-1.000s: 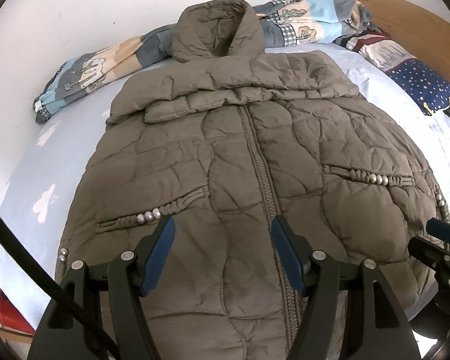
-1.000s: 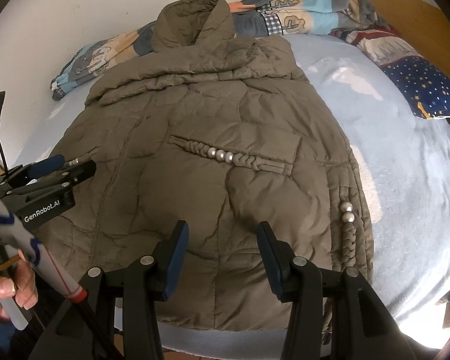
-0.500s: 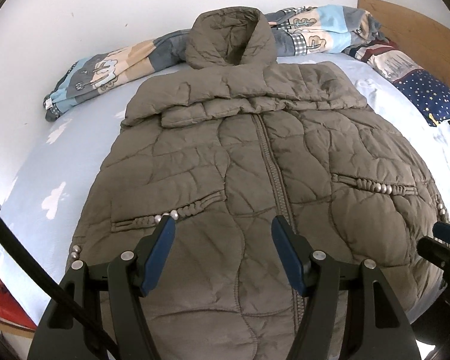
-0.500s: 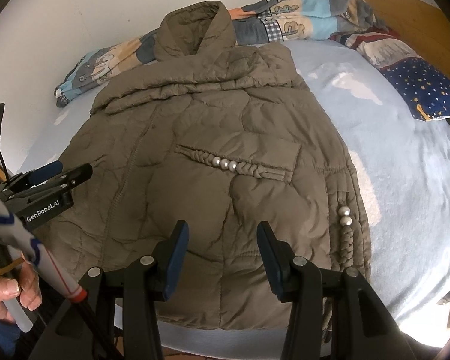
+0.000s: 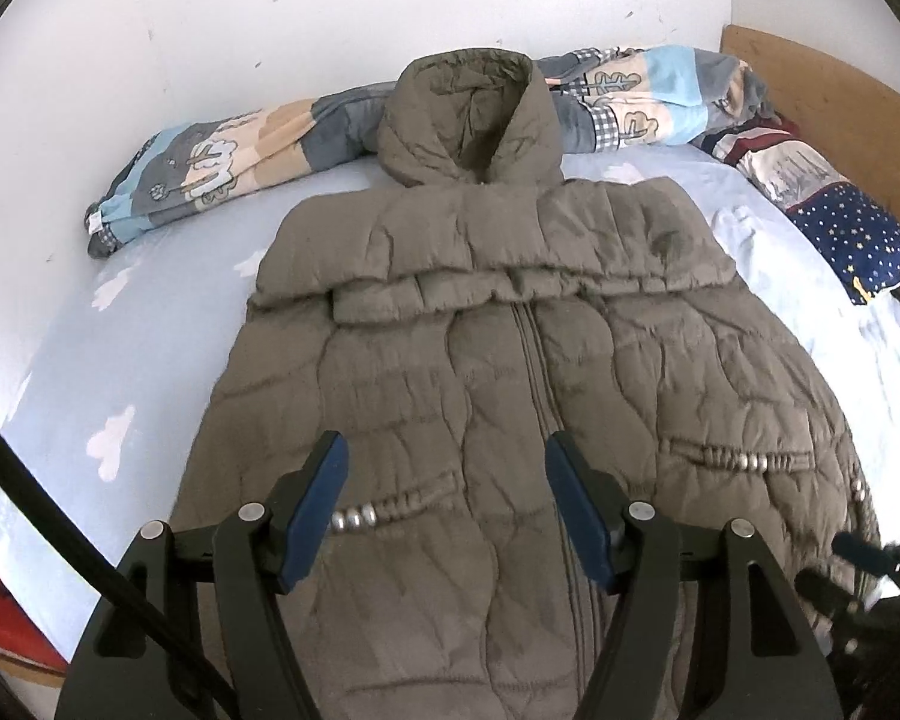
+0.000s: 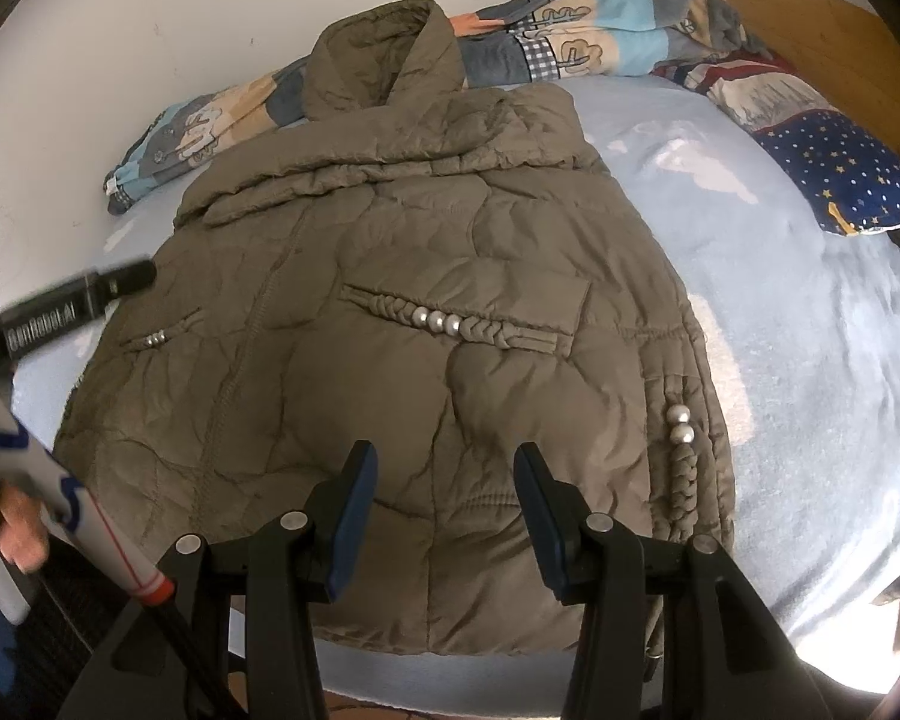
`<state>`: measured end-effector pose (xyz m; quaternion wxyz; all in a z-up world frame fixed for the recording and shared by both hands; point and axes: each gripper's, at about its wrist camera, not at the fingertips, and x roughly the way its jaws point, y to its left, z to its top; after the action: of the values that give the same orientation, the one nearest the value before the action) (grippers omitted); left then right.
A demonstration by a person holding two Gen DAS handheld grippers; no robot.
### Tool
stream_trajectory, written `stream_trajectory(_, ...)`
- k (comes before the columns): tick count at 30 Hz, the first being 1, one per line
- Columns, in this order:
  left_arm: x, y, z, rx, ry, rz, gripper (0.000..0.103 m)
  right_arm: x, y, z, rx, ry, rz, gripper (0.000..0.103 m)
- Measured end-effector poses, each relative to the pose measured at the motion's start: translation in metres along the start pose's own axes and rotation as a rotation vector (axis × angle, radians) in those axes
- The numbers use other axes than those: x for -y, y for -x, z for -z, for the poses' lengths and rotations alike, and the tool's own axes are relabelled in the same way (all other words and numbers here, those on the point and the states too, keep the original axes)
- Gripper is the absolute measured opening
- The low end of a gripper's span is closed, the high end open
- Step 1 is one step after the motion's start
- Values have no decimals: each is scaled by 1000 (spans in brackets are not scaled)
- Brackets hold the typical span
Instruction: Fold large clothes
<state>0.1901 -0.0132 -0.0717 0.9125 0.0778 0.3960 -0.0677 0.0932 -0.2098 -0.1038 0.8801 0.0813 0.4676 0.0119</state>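
Observation:
A large olive-brown quilted coat point(image 5: 510, 372) point(image 6: 402, 312) lies flat and zipped on the bed, hood toward the wall and both sleeves folded across its chest. My left gripper point(image 5: 445, 474) hangs open above the coat's lower middle, near the zip, with nothing between its fingers. Open too, my right gripper point(image 6: 444, 486) is over the hem on the coat's right side, holding nothing. In the right wrist view the left gripper's finger point(image 6: 90, 294) shows blurred at the left edge, above a hand point(image 6: 6, 528). The right gripper's tip point(image 5: 852, 546) shows at the lower right of the left wrist view.
A light blue sheet point(image 6: 810, 372) with white clouds covers the bed. A rolled patterned quilt point(image 5: 240, 162) lies along the white wall behind the hood. A navy starred pillow point(image 6: 834, 174) and a wooden headboard point(image 5: 822, 84) are at the right. A black cable point(image 5: 48, 516) crosses the lower left.
My left gripper has risen and drawn back, so the coat looks smaller and more of the bed shows. The right gripper has stayed where it was. The coat has not moved.

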Motion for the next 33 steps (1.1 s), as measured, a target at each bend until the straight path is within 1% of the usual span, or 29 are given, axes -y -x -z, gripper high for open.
stream_trajectory(3,-2,-6,-17,-1,-19,11,70,0,-3,2,-11,-4,12,52)
stream_trajectory(6,-4,-15,-31,8,-44,-3,71,0,-4,1,-23,-12,12,52)
stream_trajectory(8,-8,-25,-40,-4,-42,-3,71,0,-2,-2,-20,-16,16,52)
stream_trajectory(11,-20,-46,-54,-39,-23,13,72,0,1,-8,-16,-24,18,52)
stream_trajectory(14,-35,-72,-64,-79,-8,-1,72,1,-1,-18,-26,-46,14,53)
stream_trajectory(18,-56,-107,-63,-159,9,-26,72,-4,-7,-37,-39,-45,35,54)
stream_trajectory(20,-60,-119,-63,-190,4,-38,72,-7,-10,-46,-43,-40,52,54)
stream_trajectory(22,-61,-127,-63,-206,-8,-31,72,-9,-15,-58,-52,-54,46,54)
stream_trajectory(24,-61,-128,-65,-194,-18,-51,72,-11,-20,-72,-57,-64,42,54)
stream_trajectory(29,-70,-116,-75,-131,-8,-40,72,-22,-29,-115,-45,-65,32,54)
stream_trajectory(33,-91,-116,-82,-117,46,-41,72,-24,-36,-147,-36,-67,26,54)
